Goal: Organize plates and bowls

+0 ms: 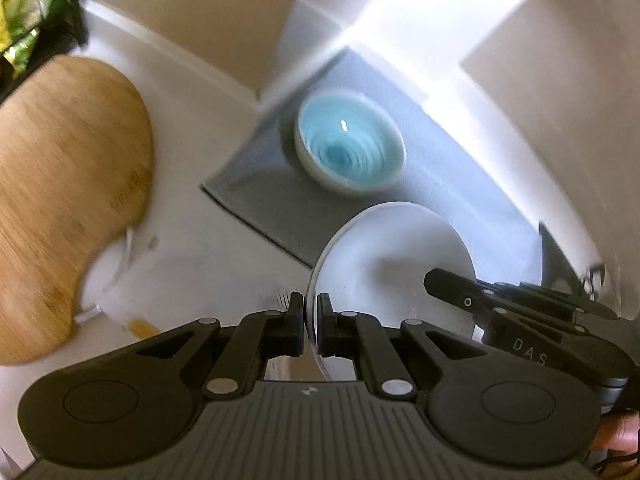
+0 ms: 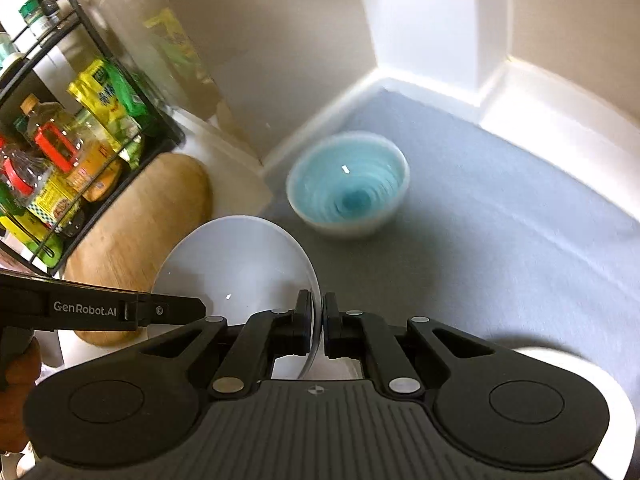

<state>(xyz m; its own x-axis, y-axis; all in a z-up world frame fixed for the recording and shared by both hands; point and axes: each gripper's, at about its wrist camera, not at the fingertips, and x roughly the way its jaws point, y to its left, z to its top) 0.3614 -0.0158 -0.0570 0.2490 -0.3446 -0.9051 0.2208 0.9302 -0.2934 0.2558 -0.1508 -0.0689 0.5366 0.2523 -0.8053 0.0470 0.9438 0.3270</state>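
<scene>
A white plate (image 1: 400, 264) (image 2: 240, 264) hangs tilted in the air, carried between both grippers. My left gripper (image 1: 310, 300) is shut on its left rim, and my right gripper (image 2: 318, 300) is shut on the opposite rim. Each gripper also shows from the side in the other's view: the right gripper (image 1: 436, 280) and the left gripper (image 2: 198, 309). Beyond the plate, a bowl with a blue ringed inside (image 1: 348, 144) (image 2: 348, 184) stands upright on a grey mat (image 1: 260, 204) (image 2: 500, 248) in the corner of the counter.
A wooden cutting board (image 1: 68, 200) (image 2: 140, 232) lies left of the mat. A black wire rack (image 2: 168, 128) with bottles and packets stands at the far left. White walls close the corner behind the bowl. A white rounded object (image 2: 584, 372) shows at the lower right.
</scene>
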